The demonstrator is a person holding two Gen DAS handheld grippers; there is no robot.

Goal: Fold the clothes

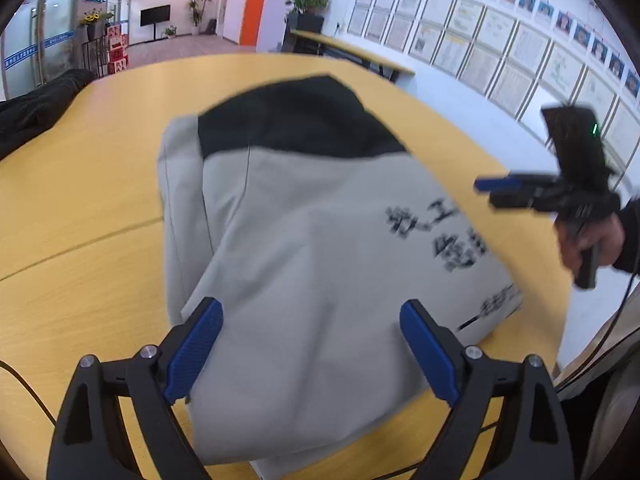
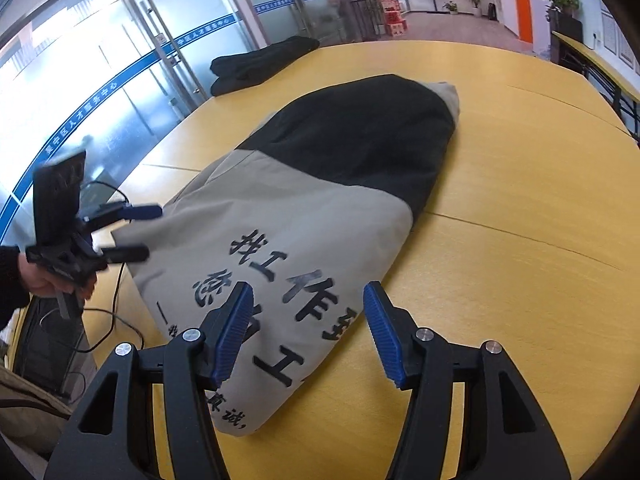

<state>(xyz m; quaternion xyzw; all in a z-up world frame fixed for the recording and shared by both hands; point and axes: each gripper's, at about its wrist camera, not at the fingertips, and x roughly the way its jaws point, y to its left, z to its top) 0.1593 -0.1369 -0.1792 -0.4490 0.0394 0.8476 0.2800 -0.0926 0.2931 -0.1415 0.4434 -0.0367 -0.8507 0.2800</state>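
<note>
A grey and black jacket [image 1: 304, 216] with black printed characters lies folded into a long bundle on the yellow wooden table [image 1: 80, 208]. It also shows in the right wrist view [image 2: 320, 208]. My left gripper [image 1: 312, 344] is open and empty, hovering over the jacket's near grey end. My right gripper [image 2: 308, 332] is open and empty above the printed end. Each gripper shows in the other's view, the right gripper [image 1: 492, 192] off the jacket's right side and the left gripper [image 2: 140, 232] at its left corner.
A dark folded garment [image 2: 260, 64] lies at the table's far edge, also in the left wrist view [image 1: 36, 112]. A black cable [image 2: 116, 320] runs over the table edge. Glass doors stand at left, a second table [image 1: 352, 52] and a wall of framed papers behind.
</note>
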